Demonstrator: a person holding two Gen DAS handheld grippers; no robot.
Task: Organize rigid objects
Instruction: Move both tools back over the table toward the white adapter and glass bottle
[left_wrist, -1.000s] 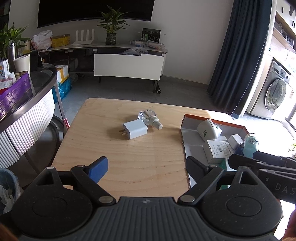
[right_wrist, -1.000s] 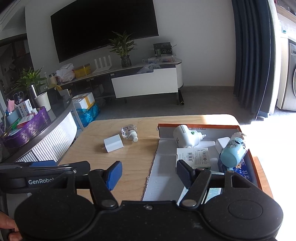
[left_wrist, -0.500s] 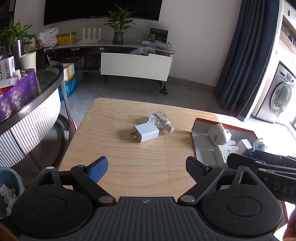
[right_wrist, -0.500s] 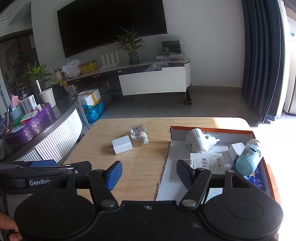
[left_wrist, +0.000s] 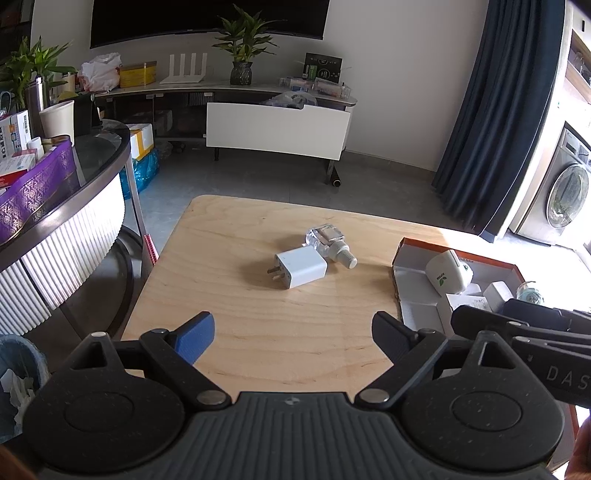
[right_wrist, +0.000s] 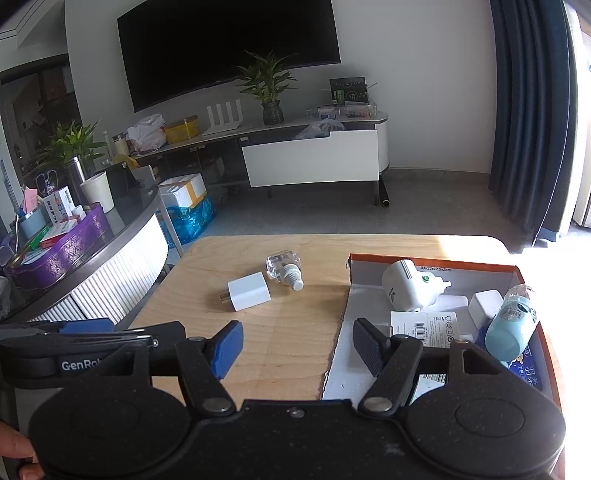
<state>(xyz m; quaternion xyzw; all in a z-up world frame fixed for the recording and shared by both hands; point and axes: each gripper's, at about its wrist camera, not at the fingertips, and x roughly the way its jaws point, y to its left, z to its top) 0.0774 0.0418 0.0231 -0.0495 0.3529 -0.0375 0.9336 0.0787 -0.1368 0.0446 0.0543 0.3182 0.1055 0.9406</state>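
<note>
On the wooden desk (left_wrist: 236, 332), toward its right edge, sits an open cardboard box (right_wrist: 436, 264) with an orange rim, plainly the collecting place for this tidy-up. It already holds a white plug-in device (right_wrist: 410, 291) near its far wall, a pale blue bottle (right_wrist: 508, 328) leaning against the right wall, a small white cube (right_wrist: 484, 308) between those two and a flat labelled packet (right_wrist: 424, 326) on the floor of the box. I would guess they lie loosely because they were simply dropped in, not arranged.

Two things are not yet in the box, both out near the middle of the desk, well apart from its near edge. The white charger (left_wrist: 301, 267) lies on its side with its prongs pointing toward the left edge. The clear glass bottle (left_wrist: 328, 242) with a white cap lies toppled just behind it, the two touching or very nearly so.

The left gripper (left_wrist: 291, 332) hovers over the near edge with its jaws spread wide and nothing between them, aimed at that pair, which suggests it is lining up for the charger. The right gripper (right_wrist: 297, 347) hangs over the box's left wall, fingers fairly wide and empty too, probably waiting its turn.
</note>
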